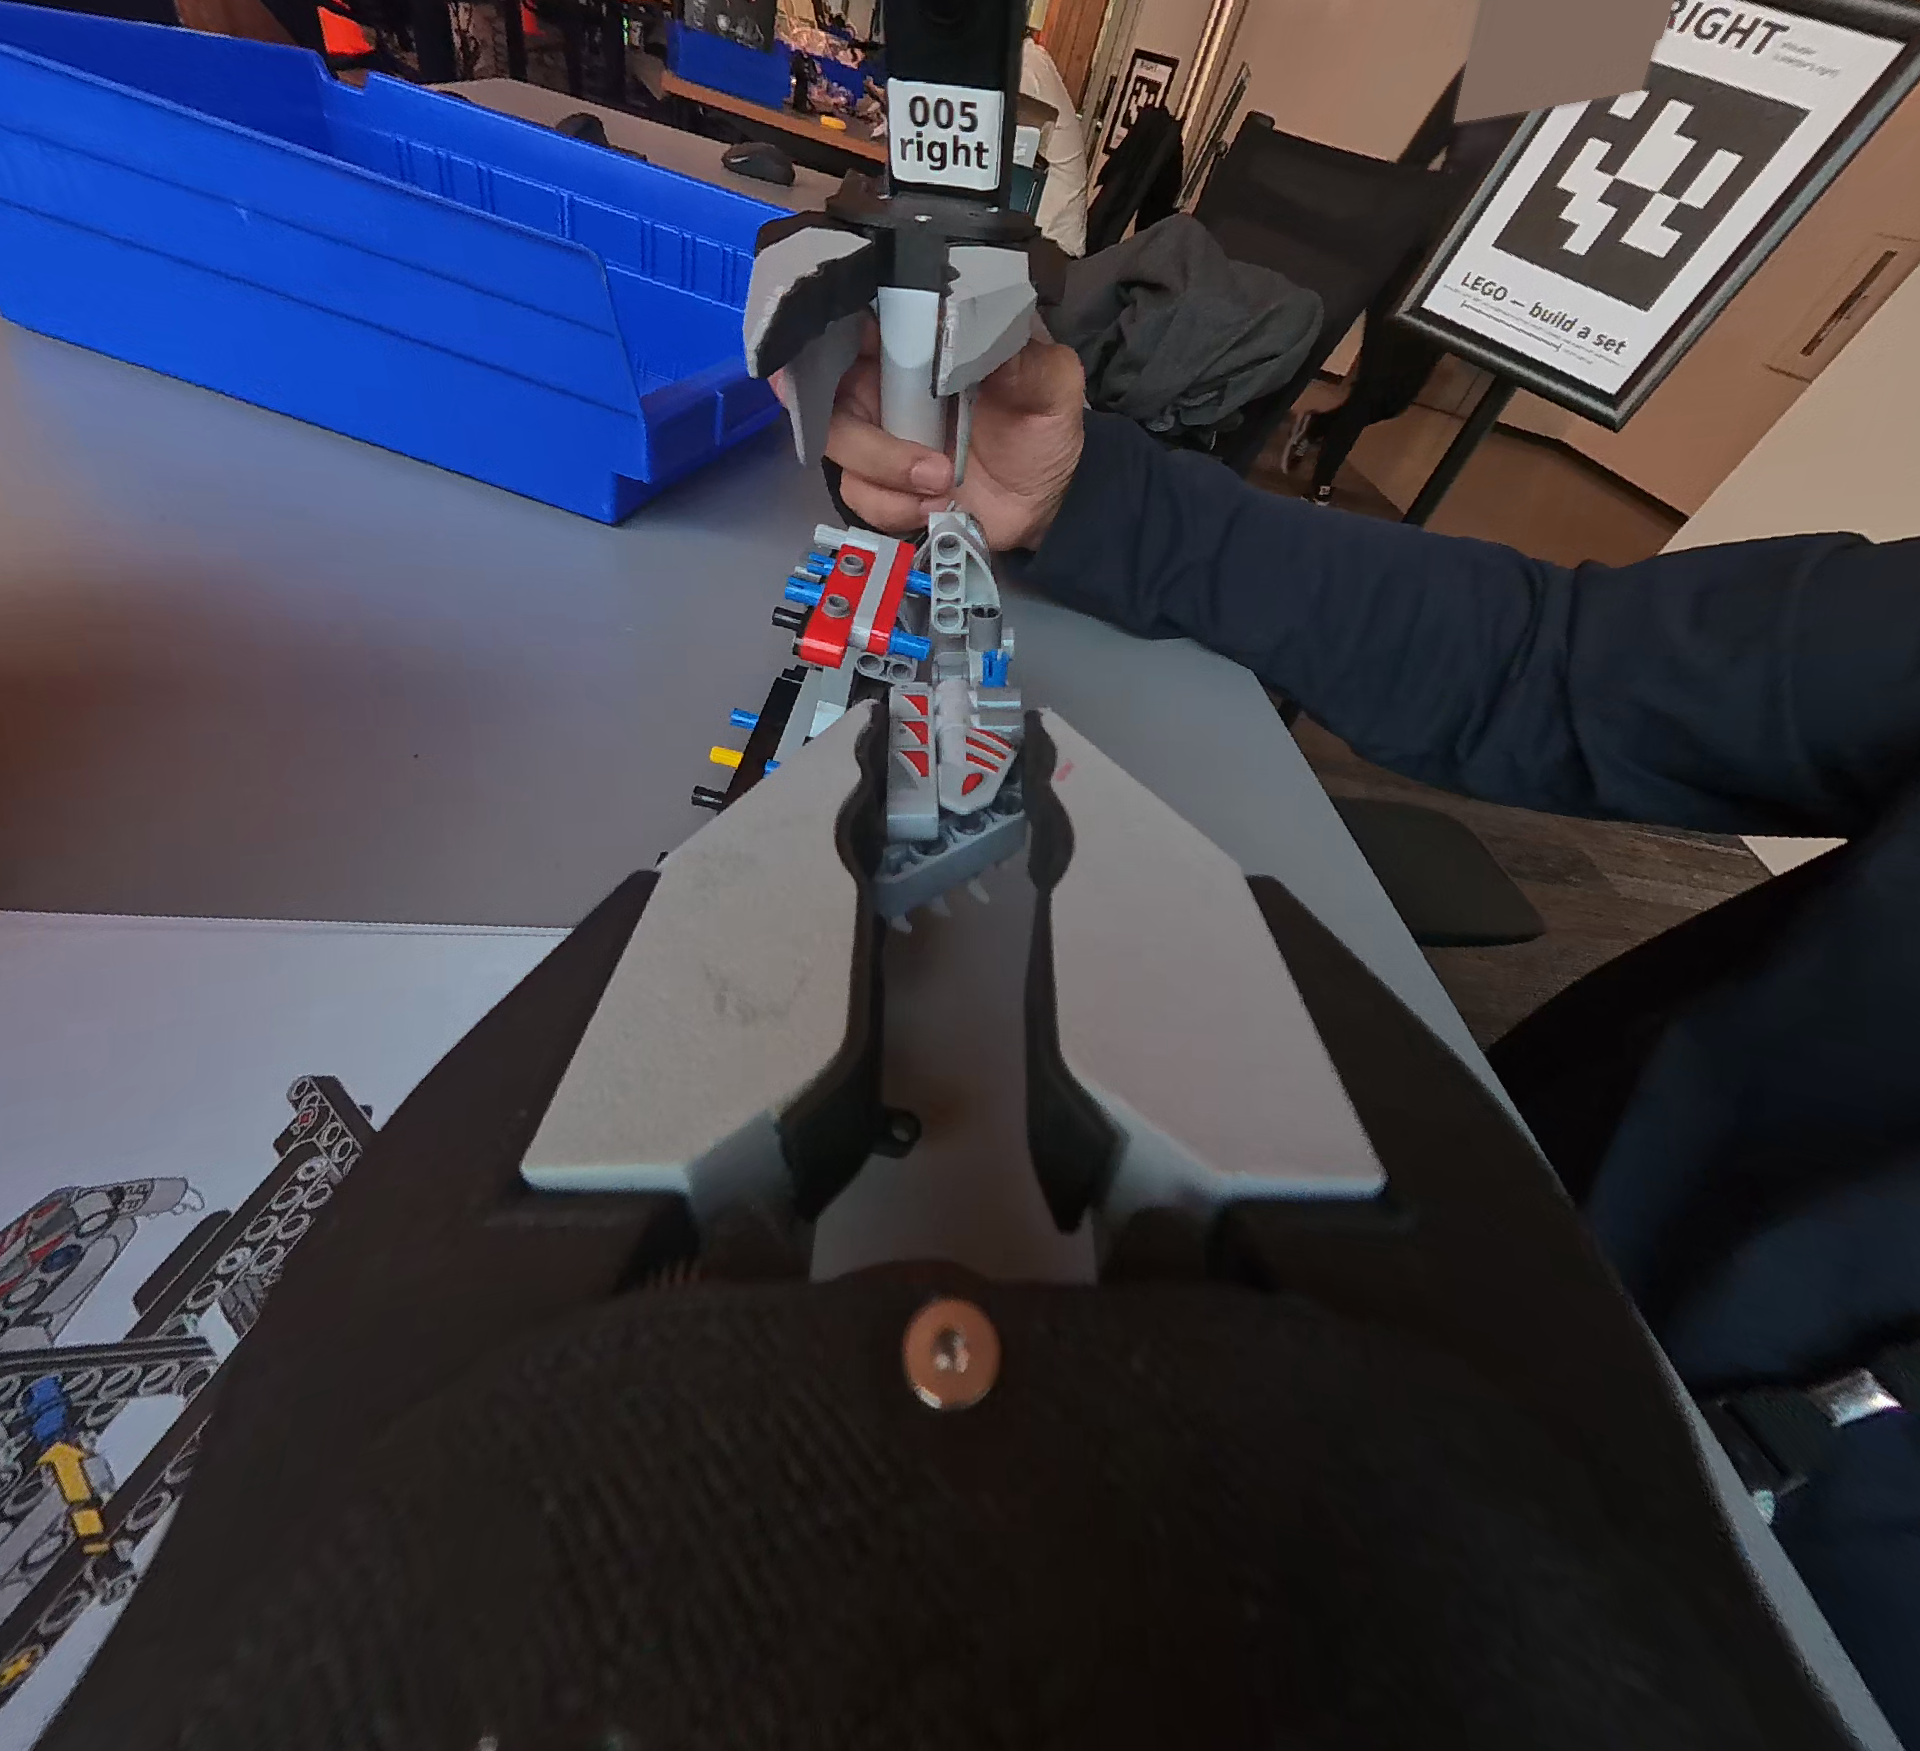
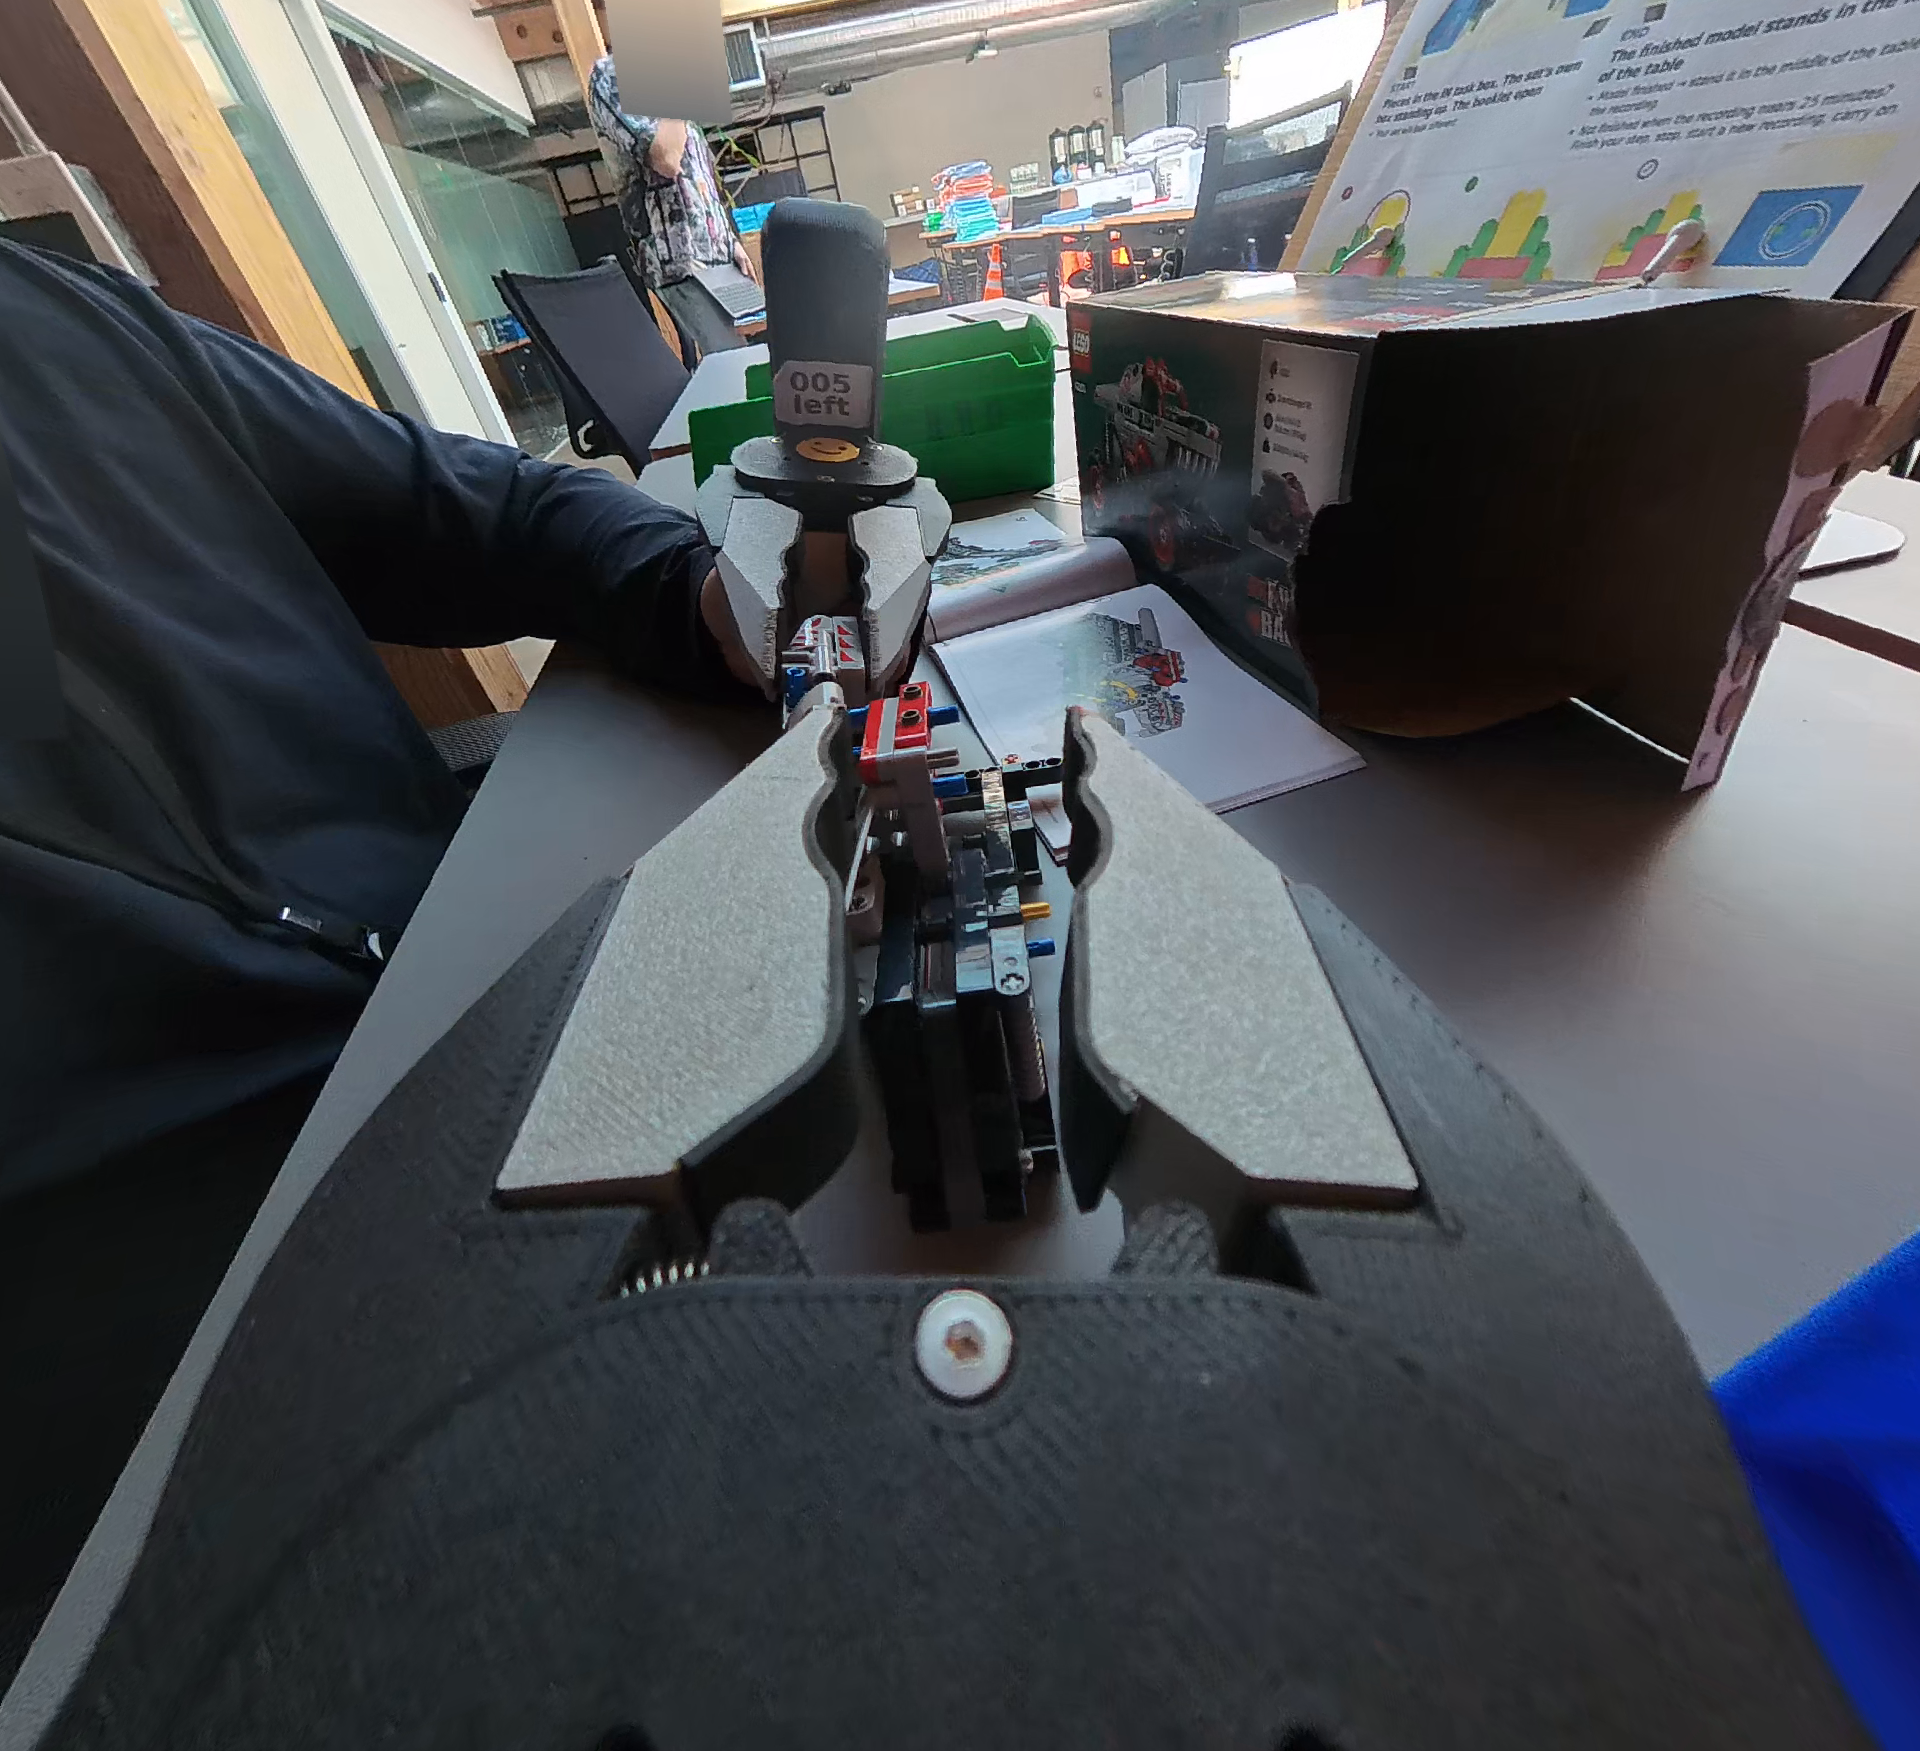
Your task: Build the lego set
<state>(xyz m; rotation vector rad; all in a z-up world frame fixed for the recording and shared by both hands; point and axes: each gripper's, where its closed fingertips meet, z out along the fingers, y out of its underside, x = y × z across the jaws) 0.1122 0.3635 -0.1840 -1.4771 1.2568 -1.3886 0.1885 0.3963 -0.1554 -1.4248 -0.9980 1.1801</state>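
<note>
The left gripper (image 1: pixel 951 771) is clamped on a grey panel piece (image 1: pixel 951 766) with red claw markings and white teeth along its lower edge. Facing it, the right gripper (image 2: pixel 951 828) straddles the dark chassis (image 2: pixel 961 963) of the half-built model, its fingers close on both sides; whether they actually pinch it, I cannot tell.

The red-and-grey block (image 1: pixel 857 595) with blue pins is already mounted on top, and bare blue, yellow and black pins stick out of the side, so by my reading the build is somewhere mid-way (no wheels in sight, bodywork barely begun). The toothed panel sits just beside the model's near end, looking not yet seated.

Outward now: open instruction booklet (image 2: pixel 1143 693) near the right side, the set's box (image 2: pixel 1455 496) beyond it, a blue bin (image 1: pixel 364 247) across the table (image 1: pixel 364 662). The table edge runs near the model on the sleeve side, so room to swing is better over the bare tabletop.
</note>
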